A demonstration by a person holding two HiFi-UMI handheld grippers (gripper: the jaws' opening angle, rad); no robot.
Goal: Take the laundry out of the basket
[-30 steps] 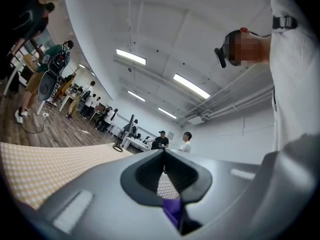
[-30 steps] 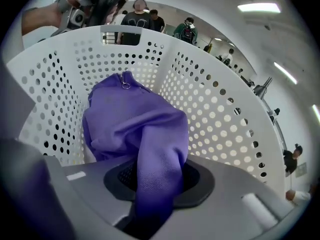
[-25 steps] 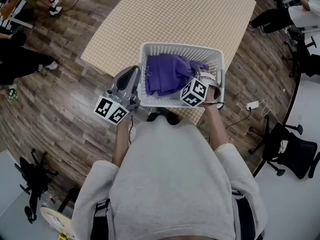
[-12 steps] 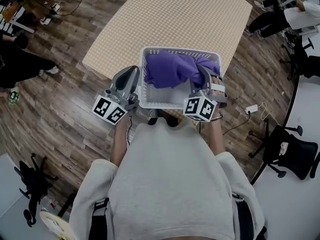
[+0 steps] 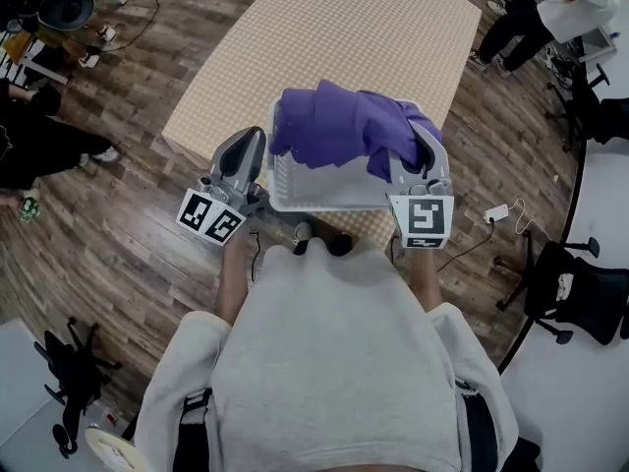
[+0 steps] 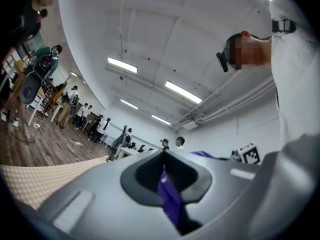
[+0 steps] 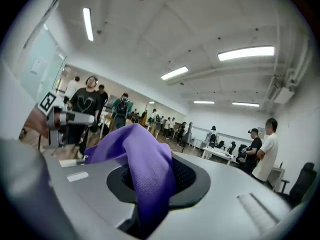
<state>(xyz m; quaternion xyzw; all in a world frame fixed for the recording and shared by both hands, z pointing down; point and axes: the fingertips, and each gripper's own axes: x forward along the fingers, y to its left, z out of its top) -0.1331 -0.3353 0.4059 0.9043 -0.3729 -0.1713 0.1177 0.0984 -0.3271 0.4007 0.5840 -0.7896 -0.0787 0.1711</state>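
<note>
A purple garment (image 5: 344, 126) hangs bunched above the white laundry basket (image 5: 329, 203), which stands on the near edge of a checked table (image 5: 364, 37). My right gripper (image 5: 425, 144) is at the basket's right side, shut on a fold of the garment (image 7: 145, 169). Its jaws have just been closing with that cloth between them. At the basket's left rim, my left gripper (image 5: 257, 141) is shut on a thin strip of the same purple cloth (image 6: 170, 201). What lies under the garment inside the basket is hidden.
Wood floor surrounds the table. A white power adapter (image 5: 496, 207) with a cable lies on the floor at the right, near black office chairs (image 5: 575, 298). People stand or sit at the far left (image 5: 39, 131) and upper right (image 5: 550, 13).
The right gripper has risen and rolled, pulling the purple garment up out of the basket to above its rim. The left gripper has lifted slightly at the left rim.
</note>
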